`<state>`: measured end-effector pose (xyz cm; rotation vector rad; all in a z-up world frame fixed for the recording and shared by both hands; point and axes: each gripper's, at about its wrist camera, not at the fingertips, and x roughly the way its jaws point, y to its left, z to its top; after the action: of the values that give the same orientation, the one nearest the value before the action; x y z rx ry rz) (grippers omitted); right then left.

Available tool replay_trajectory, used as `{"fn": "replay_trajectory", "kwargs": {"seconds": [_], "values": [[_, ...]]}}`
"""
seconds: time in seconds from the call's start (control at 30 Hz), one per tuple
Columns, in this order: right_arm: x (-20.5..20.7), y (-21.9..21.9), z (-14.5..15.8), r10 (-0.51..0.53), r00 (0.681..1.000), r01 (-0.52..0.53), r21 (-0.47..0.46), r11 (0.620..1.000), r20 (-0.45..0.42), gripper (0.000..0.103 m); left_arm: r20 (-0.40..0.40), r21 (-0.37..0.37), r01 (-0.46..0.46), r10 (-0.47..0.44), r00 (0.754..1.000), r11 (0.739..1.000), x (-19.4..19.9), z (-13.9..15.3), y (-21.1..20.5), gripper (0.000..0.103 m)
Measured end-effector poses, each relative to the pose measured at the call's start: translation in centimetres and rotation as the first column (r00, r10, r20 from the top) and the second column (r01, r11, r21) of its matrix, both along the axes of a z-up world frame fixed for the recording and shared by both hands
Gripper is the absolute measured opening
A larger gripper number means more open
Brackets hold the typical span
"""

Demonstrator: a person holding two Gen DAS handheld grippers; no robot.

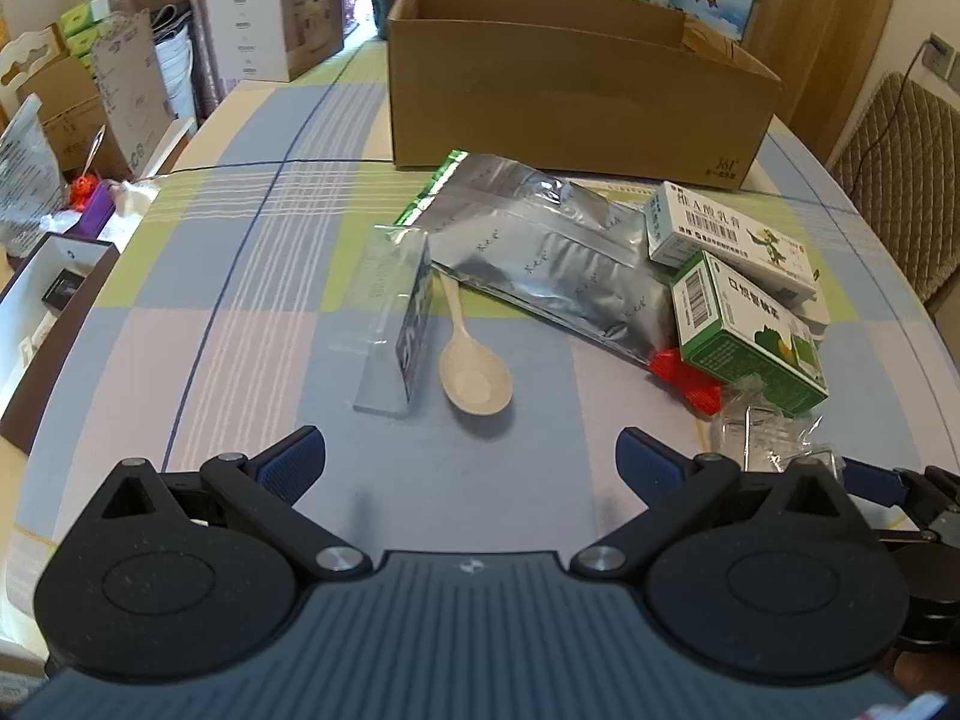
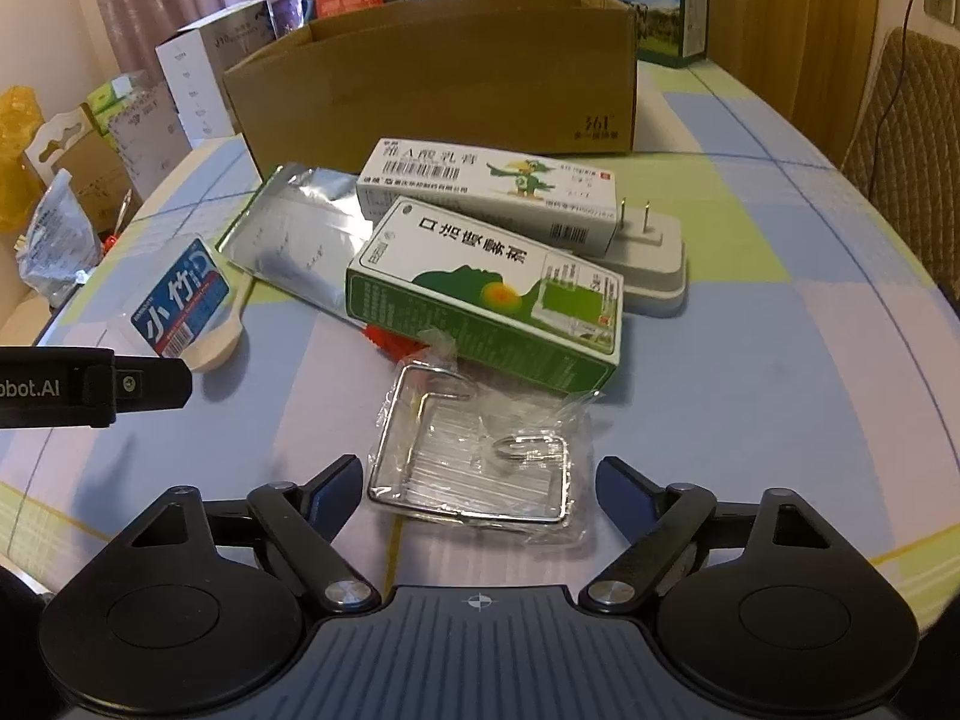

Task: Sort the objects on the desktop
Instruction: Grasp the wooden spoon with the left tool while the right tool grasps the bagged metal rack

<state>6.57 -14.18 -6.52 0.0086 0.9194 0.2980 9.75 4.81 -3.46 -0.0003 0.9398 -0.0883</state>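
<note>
A pile lies on the checked tablecloth in front of an open cardboard box (image 1: 570, 90) (image 2: 444, 72). It holds a silver foil pouch (image 1: 540, 252) (image 2: 288, 240), a beige spoon (image 1: 474, 369) (image 2: 219, 342), a clear packet with a blue label (image 1: 396, 318) (image 2: 180, 300), a white medicine box (image 1: 726, 240) (image 2: 492, 180), a green-and-white medicine box (image 1: 750, 330) (image 2: 480, 300), a white plug adapter (image 2: 651, 264) and a wire rack in clear wrap (image 2: 474, 462) (image 1: 762, 432). My left gripper (image 1: 471, 459) is open just short of the spoon. My right gripper (image 2: 477, 489) is open, its fingers either side of the wire rack's near edge.
Stacked cartons and bags crowd the floor and shelf at the left (image 1: 78, 120) (image 2: 78, 168). A padded chair back (image 1: 900, 180) (image 2: 918, 150) stands beyond the table's right edge. Bare cloth lies at the near left (image 1: 210, 360) and far right (image 2: 780, 300).
</note>
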Motion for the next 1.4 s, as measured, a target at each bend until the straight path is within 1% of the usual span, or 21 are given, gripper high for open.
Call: {"fn": "replay_trajectory", "kwargs": {"seconds": [0.1,0.13,0.17,0.3,0.5,0.57,0.7,0.8,0.87,0.9,0.93,1.0,1.03,1.1,1.2,1.4], "values": [[0.1,0.2,-0.2,0.003,1.000,-0.003,0.000,1.000,0.000,0.079,-0.008,0.002,0.012,-0.012,1.000,1.000,0.4,-0.3,-0.3,0.101],[0.2,0.2,-0.2,0.007,1.000,-0.007,0.002,1.000,0.002,0.073,-0.009,0.003,0.017,-0.017,1.000,1.000,0.5,-0.3,-0.5,0.101],[0.2,0.2,-0.1,0.008,1.000,-0.008,-0.002,1.000,0.003,0.071,-0.011,0.005,0.020,-0.020,1.000,1.000,0.6,-0.4,-0.6,0.101],[0.3,-0.3,0.1,0.024,1.000,-0.024,0.004,1.000,0.006,0.067,-0.012,0.005,0.038,-0.038,0.999,0.999,1.1,-0.6,-1.0,0.101],[0.2,-1.3,0.5,0.023,1.000,-0.023,0.010,1.000,0.001,0.067,-0.059,0.010,0.052,-0.052,0.997,0.999,2.8,-1.8,-1.6,0.090],[0.2,-1.6,0.6,0.019,1.000,-0.019,0.012,1.000,0.000,0.067,-0.066,-0.003,0.055,-0.056,0.996,0.998,3.4,-2.1,-1.6,0.082],[0.2,-2.3,0.6,0.008,1.000,-0.008,0.012,1.000,0.002,0.067,-0.070,0.003,0.053,-0.053,0.996,0.999,4.8,-2.8,-1.4,0.076],[0.3,-2.6,0.6,0.005,1.000,-0.005,0.014,1.000,0.002,0.067,-0.076,0.028,0.056,-0.054,0.996,0.998,5.7,-3.3,-1.2,0.068],[0.3,-2.6,0.6,0.007,1.000,-0.007,0.015,1.000,0.002,0.067,-0.079,0.045,0.061,-0.058,0.995,0.997,6.1,-3.6,-1.1,0.056],[0.4,-2.6,0.6,0.006,1.000,-0.007,0.015,1.000,0.003,0.067,-0.083,0.056,0.066,-0.061,0.995,0.996,6.4,-3.8,-1.2,0.053],[0.4,-2.6,0.5,0.007,1.000,-0.007,0.015,1.000,0.004,0.067,-0.086,0.065,0.068,-0.062,0.994,0.996,6.5,-4.0,-1.2,0.047],[0.4,-2.6,0.5,0.008,1.000,-0.008,0.016,1.000,0.005,0.067,-0.077,0.068,0.074,-0.069,0.995,0.995,6.6,-4.0,-1.2,0.041],[0.3,-2.7,0.5,0.008,1.000,-0.008,0.018,1.000,0.004,0.067,-0.076,0.065,0.077,-0.072,0.995,0.995,6.6,-4.0,-1.2,0.031],[0.3,-2.8,0.6,0.006,1.000,-0.006,0.020,1.000,0.004,0.067,-0.081,0.072,0.071,-0.065,0.995,0.995,6.4,-3.8,-1.4,0.030],[0.2,-3.2,0.9,0.001,1.000,-0.001,0.018,1.000,0.010,0.067,-0.097,0.056,0.078,-0.072,0.993,0.995,5.7,-3.7,-1.8,0.030],[-0.6,-4.6,1.3,-0.008,1.000,0.008,0.008,1.000,0.020,0.067,-0.086,0.024,0.082,-0.080,0.993,0.996,2.0,-2.4,-2.9,0.030]]}}
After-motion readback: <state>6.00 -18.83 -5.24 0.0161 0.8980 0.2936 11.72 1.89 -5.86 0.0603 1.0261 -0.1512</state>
